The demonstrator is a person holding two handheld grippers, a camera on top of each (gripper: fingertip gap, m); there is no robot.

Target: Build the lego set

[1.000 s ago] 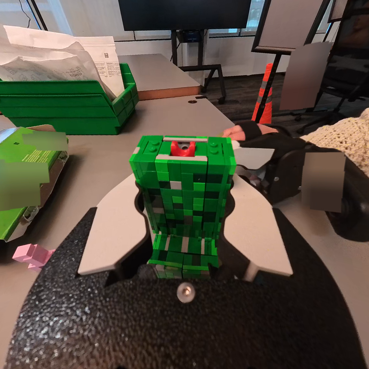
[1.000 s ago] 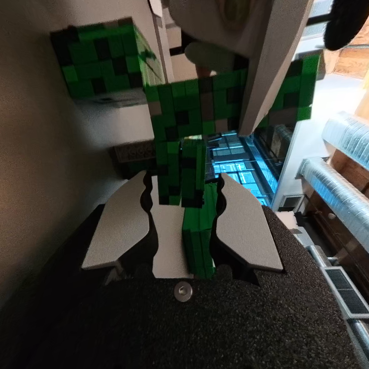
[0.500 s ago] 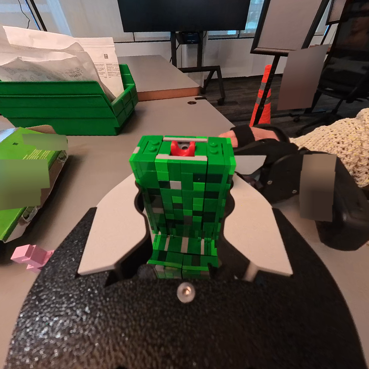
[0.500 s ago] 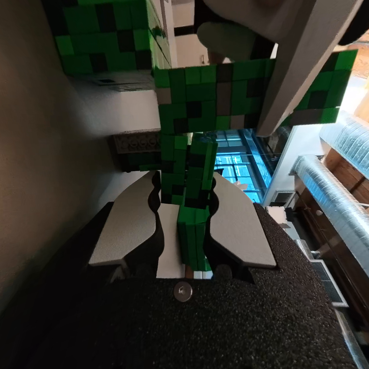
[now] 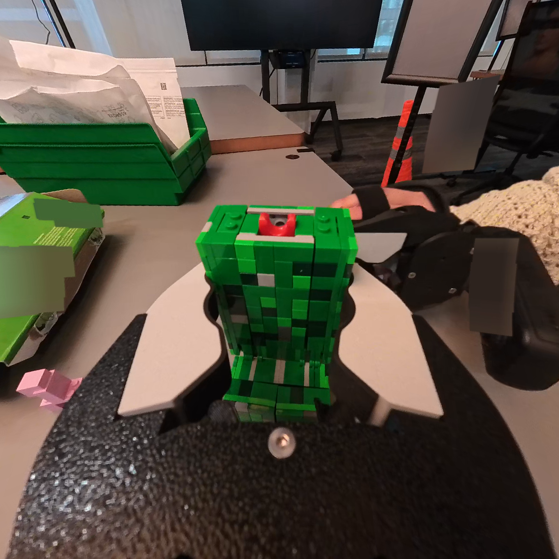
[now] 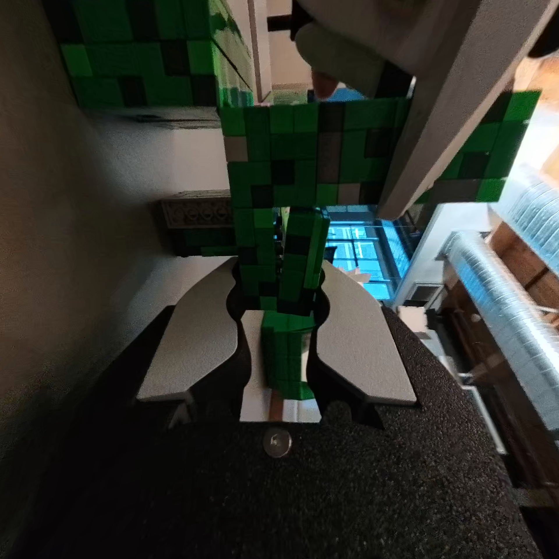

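Observation:
My left gripper (image 5: 279,272) is shut on a tall green brick-built lego body (image 5: 278,302) and holds it above the table. A red clip piece (image 5: 276,225) sits in a recess on its far end. My right gripper (image 6: 279,266) is shut on a smaller green brick-built piece (image 6: 299,257) and holds it against the side of the body (image 6: 302,151) near that end. I cannot tell whether the two are joined. In the left wrist view the right gripper's finger (image 5: 378,249) shows just right of the body, and the smaller piece is hidden behind it. The left gripper's finger (image 6: 438,121) crosses the body in the right wrist view.
A green box (image 5: 33,272) lies at the left, with a small pink lego figure (image 5: 48,390) in front of it. A green bin (image 5: 99,163) with white paper bags (image 5: 75,87) stands at the back left. A person's hand (image 5: 393,199) and knitted sleeve are at the right.
My right gripper's fingers have closed onto the smaller green piece and moved in closer to the body. The left gripper and the body have hardly moved.

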